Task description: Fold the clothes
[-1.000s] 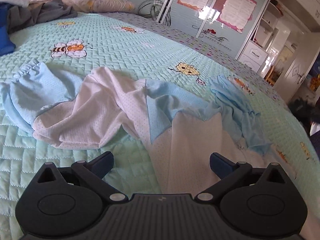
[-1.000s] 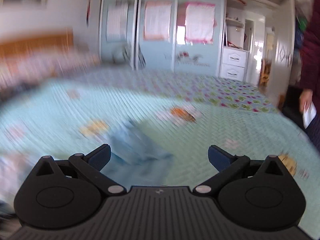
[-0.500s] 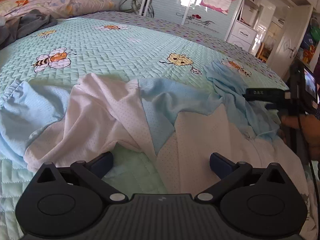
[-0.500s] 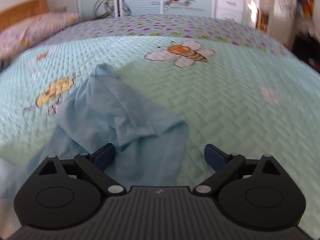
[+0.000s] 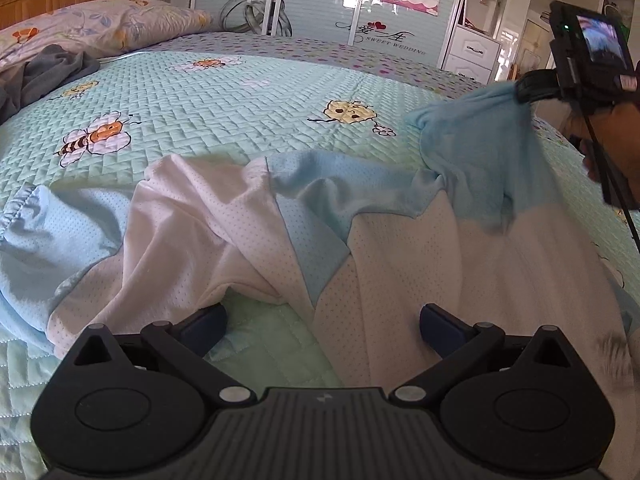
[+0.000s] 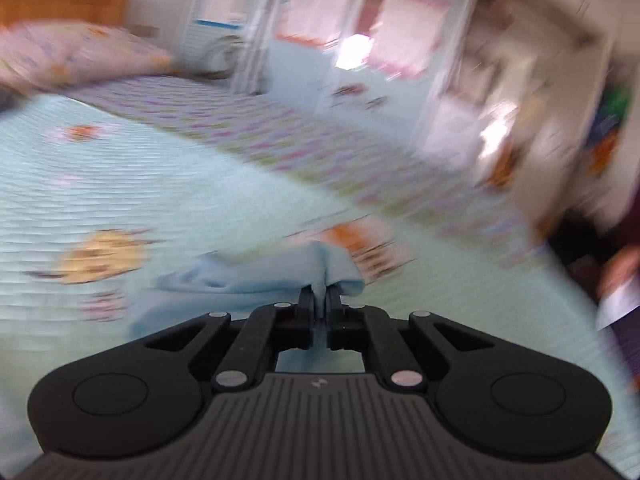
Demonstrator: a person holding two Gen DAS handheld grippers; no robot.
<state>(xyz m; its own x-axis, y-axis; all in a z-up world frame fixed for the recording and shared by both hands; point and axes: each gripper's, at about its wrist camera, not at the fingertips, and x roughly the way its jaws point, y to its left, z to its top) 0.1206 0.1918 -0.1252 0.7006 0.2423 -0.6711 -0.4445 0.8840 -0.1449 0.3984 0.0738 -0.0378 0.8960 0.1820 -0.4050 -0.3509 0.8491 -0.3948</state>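
Note:
A white and light blue garment [image 5: 248, 236] lies crumpled across the bed. My left gripper [image 5: 320, 326] is open and low over its near edge, with white cloth lying over both fingertips. My right gripper [image 6: 319, 300] is shut on a light blue end of the garment [image 6: 280, 272] and holds it raised above the quilt. The right gripper also shows in the left wrist view [image 5: 532, 90], far right, with the blue cloth [image 5: 480, 148] hanging from it. The right wrist view is blurred.
The bed has a mint quilt [image 5: 224, 96] with bee prints. A floral pillow [image 5: 100, 28] and a grey garment [image 5: 44, 76] lie at the far left by the wooden headboard. Wardrobe doors [image 5: 360, 4] and white drawers [image 5: 472, 52] stand beyond the bed.
My right gripper has shut on the blue end of the garment and lifted it. The left gripper has moved forward, close to the garment's near edge.

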